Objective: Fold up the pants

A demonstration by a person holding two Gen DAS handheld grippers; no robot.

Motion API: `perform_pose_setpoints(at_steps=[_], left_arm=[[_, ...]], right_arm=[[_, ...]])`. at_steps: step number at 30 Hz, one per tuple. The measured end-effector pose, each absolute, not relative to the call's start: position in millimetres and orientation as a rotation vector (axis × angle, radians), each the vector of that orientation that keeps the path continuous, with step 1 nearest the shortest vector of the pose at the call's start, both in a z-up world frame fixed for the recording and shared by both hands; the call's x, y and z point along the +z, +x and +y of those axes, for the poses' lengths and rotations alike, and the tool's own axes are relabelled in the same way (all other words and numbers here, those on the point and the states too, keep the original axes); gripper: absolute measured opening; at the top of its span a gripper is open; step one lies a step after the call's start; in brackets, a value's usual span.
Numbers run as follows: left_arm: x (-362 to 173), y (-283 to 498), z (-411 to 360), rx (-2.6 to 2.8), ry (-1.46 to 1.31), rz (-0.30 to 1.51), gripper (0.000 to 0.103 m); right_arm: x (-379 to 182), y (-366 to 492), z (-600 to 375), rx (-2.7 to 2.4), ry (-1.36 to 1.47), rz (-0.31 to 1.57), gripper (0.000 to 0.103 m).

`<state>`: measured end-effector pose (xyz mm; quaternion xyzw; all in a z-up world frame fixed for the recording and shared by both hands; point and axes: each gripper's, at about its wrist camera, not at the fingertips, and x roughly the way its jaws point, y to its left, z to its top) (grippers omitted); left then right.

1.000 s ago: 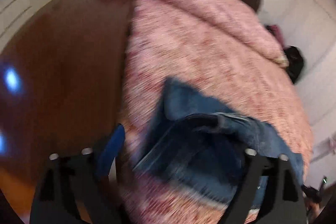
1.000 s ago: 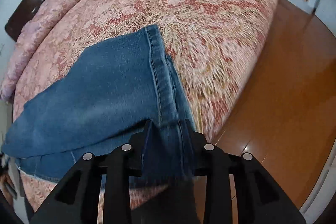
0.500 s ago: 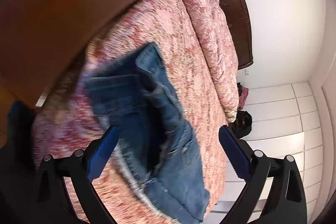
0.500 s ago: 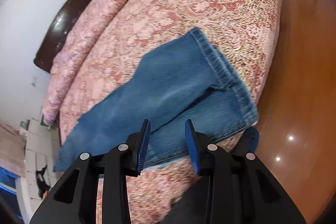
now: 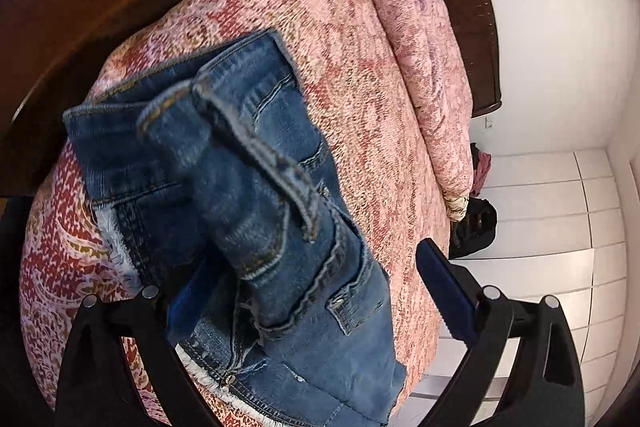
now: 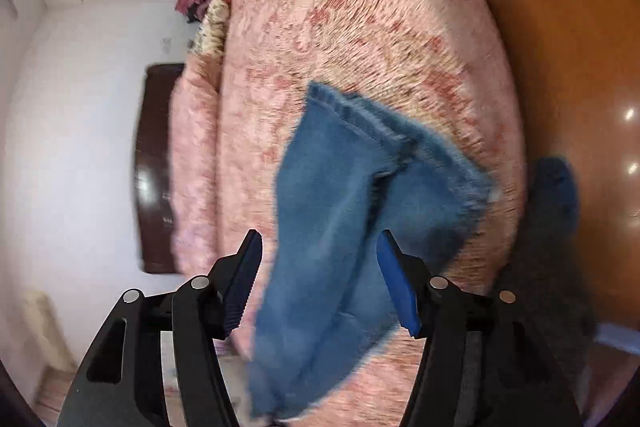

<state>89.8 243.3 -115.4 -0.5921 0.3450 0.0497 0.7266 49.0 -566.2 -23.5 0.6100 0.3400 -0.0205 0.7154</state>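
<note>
Denim, blue and faded, is the one garment here: a single pair of pants [image 5: 256, 211] lying on the pink and red patterned bedspread [image 5: 360, 75] of one bed. No container shows in either view; the pants simply rest on the cover.

In my left wrist view the waist end fills the centre and lower middle of the frame, bunched, with the waistband, a belt loop and a riveted pocket on top and a frayed white edge at the lower left. My left gripper [image 5: 304, 291] has its two jaws spread wide at the bottom of the frame, one on each side of that waist end, and neither pad presses on the cloth. The dark wooden headboard [image 5: 472, 7] runs down the upper right, and a dark bag [image 5: 476, 223] sits on the white tiles at the right.

In my right wrist view, which is blurred, the two hemmed leg ends [image 6: 384, 163] lie one over the other at the centre right, near the edge of the bed beside the brown floor [image 6: 568, 27]. My right gripper [image 6: 320, 283] has just been opening; its two jaws stand apart at the bottom centre with the leg cloth seen between them, not pinched.
</note>
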Motion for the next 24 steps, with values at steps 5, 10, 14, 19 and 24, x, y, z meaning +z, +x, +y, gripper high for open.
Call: perform_pose_setpoints(at_steps=[5, 10, 14, 19, 24], left_arm=[[-124, 96, 241, 0.128, -1.300, 0.797, 0.096], [-128, 108, 244, 0.152, -1.282, 0.817, 0.093], [-130, 127, 251, 0.165, -1.262, 0.900, 0.042], [-115, 133, 257, 0.112, -1.274, 0.883, 0.022], [-86, 114, 262, 0.064, -1.187, 0.874, 0.019]], right_arm=[[-35, 69, -565, -0.185, 1.321, 0.791, 0.059], [-59, 102, -569, -0.221, 1.356, 0.804, 0.030], [-64, 121, -565, -0.195, 1.352, 0.828, 0.002], [2, 130, -557, 0.058, 1.390, 0.624, 0.001], [35, 107, -566, 0.129, 1.272, 0.612, 0.001]])
